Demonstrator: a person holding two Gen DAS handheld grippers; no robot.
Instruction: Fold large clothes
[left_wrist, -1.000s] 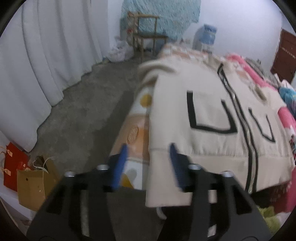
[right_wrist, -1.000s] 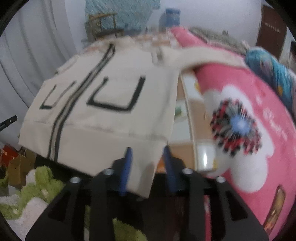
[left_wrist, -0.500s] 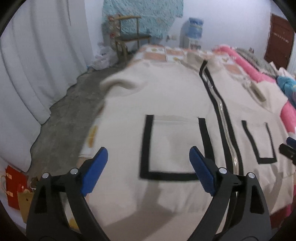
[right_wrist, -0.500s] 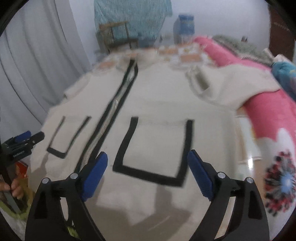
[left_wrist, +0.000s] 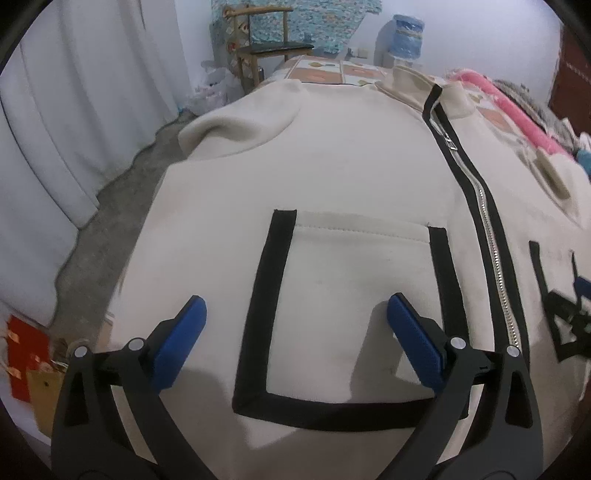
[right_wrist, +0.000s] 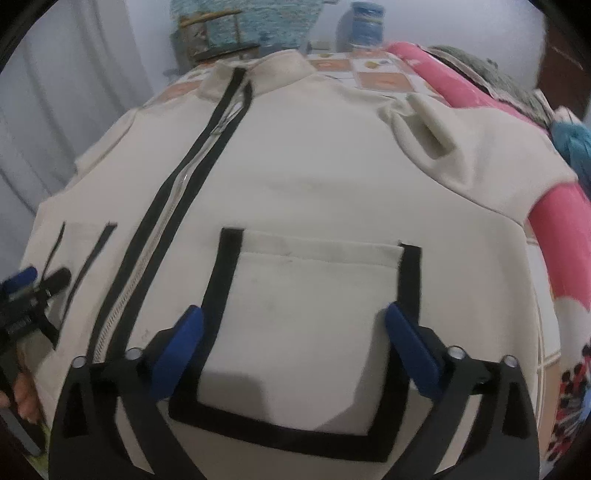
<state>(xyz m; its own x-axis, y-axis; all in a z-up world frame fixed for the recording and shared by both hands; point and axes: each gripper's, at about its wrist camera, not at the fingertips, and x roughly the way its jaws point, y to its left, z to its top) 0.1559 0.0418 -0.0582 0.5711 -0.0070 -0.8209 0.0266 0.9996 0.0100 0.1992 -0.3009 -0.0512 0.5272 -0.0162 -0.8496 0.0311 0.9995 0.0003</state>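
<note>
A cream zip-up jacket (left_wrist: 332, 177) with black trim lies spread flat, front up, on the bed; it also fills the right wrist view (right_wrist: 314, 177). Its zipper (left_wrist: 491, 240) runs down the middle. My left gripper (left_wrist: 295, 314) is open and empty, just above the black-edged left pocket (left_wrist: 351, 314). My right gripper (right_wrist: 295, 325) is open and empty, above the other pocket (right_wrist: 306, 325). The left sleeve (left_wrist: 236, 129) is bunched at the bed's edge. The right sleeve (right_wrist: 461, 147) lies over a pink quilt (right_wrist: 554, 229).
The left gripper shows at the left edge of the right wrist view (right_wrist: 22, 295). Grey floor (left_wrist: 103, 229) and white curtains (left_wrist: 74, 92) lie left of the bed. A wooden chair (left_wrist: 266, 40) and a water jug (left_wrist: 406, 33) stand beyond it. Paper bags (left_wrist: 29, 354) sit on the floor.
Both grippers let go of the jacket's hem, opened wide and moved forward over the pockets. The jacket now lies flat on the bed.
</note>
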